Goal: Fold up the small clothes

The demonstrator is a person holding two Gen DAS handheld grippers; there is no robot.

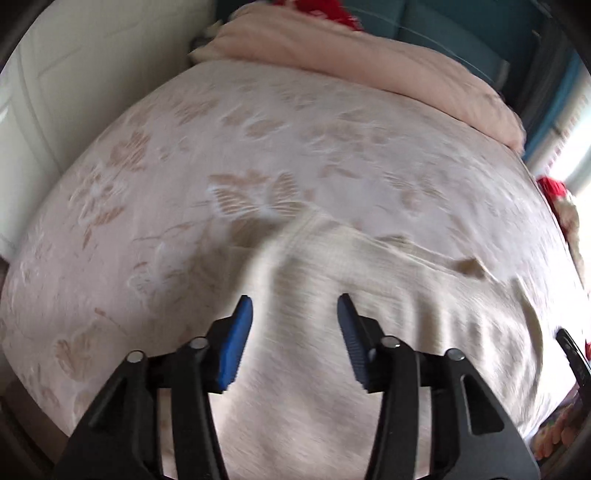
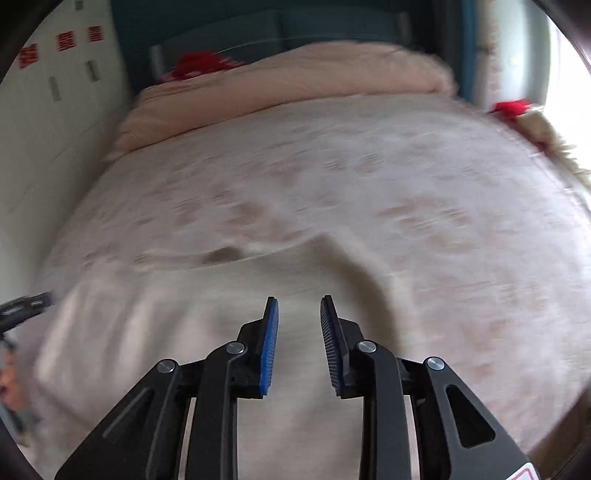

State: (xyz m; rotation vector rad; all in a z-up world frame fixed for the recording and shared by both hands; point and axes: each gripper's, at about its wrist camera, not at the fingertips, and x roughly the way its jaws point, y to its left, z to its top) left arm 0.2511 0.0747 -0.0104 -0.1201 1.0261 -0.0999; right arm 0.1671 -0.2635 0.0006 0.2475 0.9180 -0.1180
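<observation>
A cream ribbed garment [image 1: 332, 291] lies spread on the floral bedspread [image 1: 177, 155], with a small brown tag [image 1: 469, 266] near its far edge. My left gripper [image 1: 295, 308] hovers over its left part, blue pads well apart and nothing pinched between them. In the right wrist view the same garment [image 2: 177, 299] fills the near bed, a raised fold [image 2: 332, 251] at its far right. My right gripper [image 2: 299, 308] hangs above it with a narrower gap, and only cloth lying below shows through. Each gripper's tip shows at the edge of the other view: the right gripper [image 1: 572, 354], the left gripper [image 2: 22, 308].
A folded pink quilt [image 1: 369, 62] lies across the head of the bed, in front of a teal headboard [image 2: 258, 33]. White wardrobe doors [image 1: 66, 81] stand along the left side. A red item [image 2: 511, 108] sits at the bed's right edge by a bright window.
</observation>
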